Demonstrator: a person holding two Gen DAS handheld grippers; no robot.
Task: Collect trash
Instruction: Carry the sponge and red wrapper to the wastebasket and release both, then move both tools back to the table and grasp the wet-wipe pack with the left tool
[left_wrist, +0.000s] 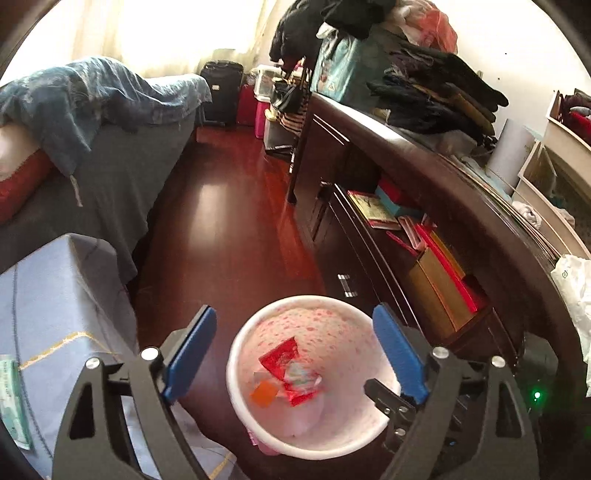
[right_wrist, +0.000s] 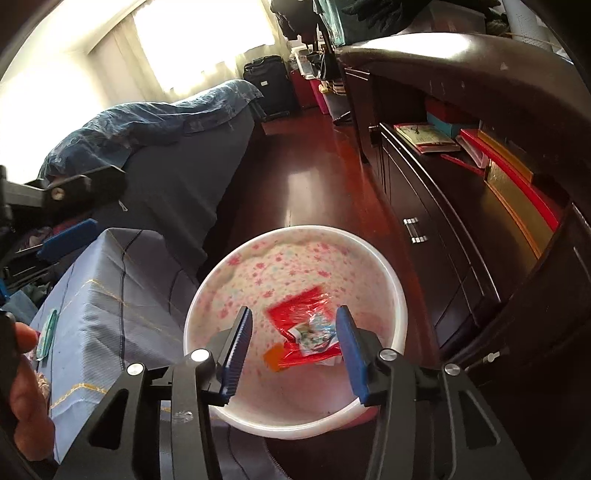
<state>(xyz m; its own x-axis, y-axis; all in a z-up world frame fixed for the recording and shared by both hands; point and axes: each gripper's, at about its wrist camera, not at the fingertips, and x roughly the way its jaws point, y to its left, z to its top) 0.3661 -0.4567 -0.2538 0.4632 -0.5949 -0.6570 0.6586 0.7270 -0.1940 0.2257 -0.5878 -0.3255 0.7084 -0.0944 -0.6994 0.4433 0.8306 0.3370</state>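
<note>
wrappers (right_wrist: 308, 332) lie in the bin (right_wrist: 400, 295) below our right gripper (right_wrist: 295, 334); both it and our left gripper (left_wrist: 295, 354) are spread, empty.

The bin (right_wrist: 400, 295) stands on the floor (right_wrist: 295, 192), and all else is placed from it. Inside it lie the wrappers (right_wrist: 306, 328), piled together. Left of the bin is the bed (right_wrist: 110, 295); right of it, the cabinet (right_wrist: 443, 258). Beyond it, far along the floor, stands what seems a suitcase (right_wrist: 267, 86). The right tongs (right_wrist: 295, 343) hang above the bin's mouth.
</note>
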